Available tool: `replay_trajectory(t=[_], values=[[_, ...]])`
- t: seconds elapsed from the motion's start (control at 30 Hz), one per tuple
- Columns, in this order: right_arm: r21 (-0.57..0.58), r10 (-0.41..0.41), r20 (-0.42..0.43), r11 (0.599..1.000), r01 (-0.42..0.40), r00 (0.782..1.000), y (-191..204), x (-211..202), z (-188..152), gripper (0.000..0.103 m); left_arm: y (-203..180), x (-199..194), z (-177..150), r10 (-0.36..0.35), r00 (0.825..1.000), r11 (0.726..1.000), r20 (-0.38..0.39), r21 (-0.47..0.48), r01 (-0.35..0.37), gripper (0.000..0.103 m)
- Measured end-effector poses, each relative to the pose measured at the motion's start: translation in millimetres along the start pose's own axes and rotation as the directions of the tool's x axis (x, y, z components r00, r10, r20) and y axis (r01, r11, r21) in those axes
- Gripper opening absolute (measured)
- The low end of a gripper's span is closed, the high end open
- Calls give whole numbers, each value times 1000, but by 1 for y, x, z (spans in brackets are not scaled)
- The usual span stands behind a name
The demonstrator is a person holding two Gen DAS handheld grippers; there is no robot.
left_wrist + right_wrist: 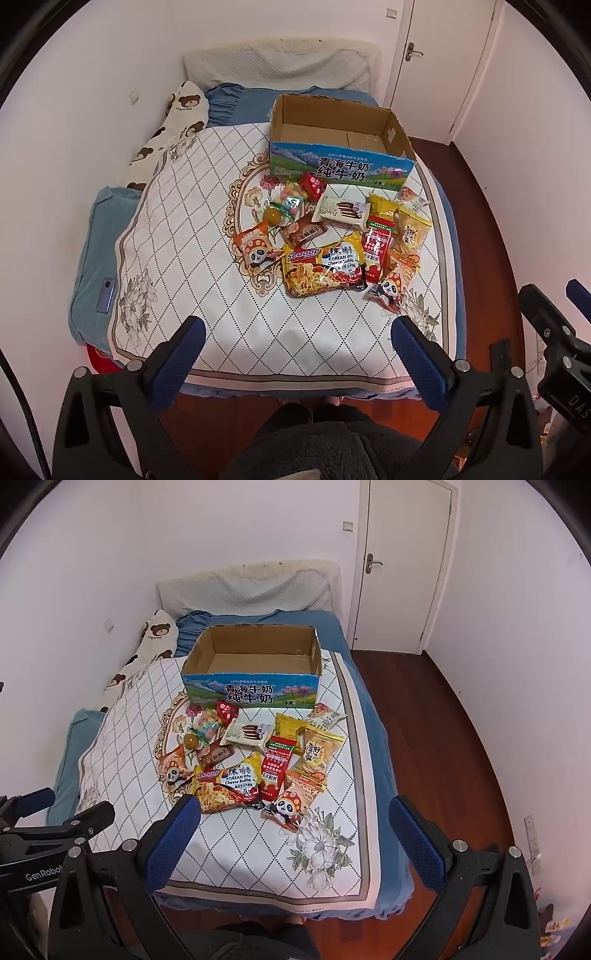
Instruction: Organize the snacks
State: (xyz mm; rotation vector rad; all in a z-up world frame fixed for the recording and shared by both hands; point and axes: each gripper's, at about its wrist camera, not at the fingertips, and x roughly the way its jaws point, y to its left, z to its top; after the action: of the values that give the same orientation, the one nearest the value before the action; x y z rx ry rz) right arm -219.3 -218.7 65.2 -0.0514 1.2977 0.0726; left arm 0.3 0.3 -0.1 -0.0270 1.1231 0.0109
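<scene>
Left wrist view shows the snacks (332, 240) heaped loose at the middle of the bed (177, 258), just in front of the empty cardboard box (340, 166) that sits toward the head end, presumably waiting to receive them. Both the left claw (297, 328) and right claw (295, 808) hang over the foot edge, tilted steeply down, jaws wide and holding nothing.

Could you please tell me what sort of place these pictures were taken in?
Most likely a home bedroom: a bed with pillows against the wall, a closed white door, and wooden flooring.
</scene>
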Motion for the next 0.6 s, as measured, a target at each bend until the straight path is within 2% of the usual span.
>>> replay_trajectory(t=[0.6], values=[[7,4,-7,1000,-4,1000,-1,-2,-4,103,1,-8,4,5,1000,1000,23,3,-6,103]])
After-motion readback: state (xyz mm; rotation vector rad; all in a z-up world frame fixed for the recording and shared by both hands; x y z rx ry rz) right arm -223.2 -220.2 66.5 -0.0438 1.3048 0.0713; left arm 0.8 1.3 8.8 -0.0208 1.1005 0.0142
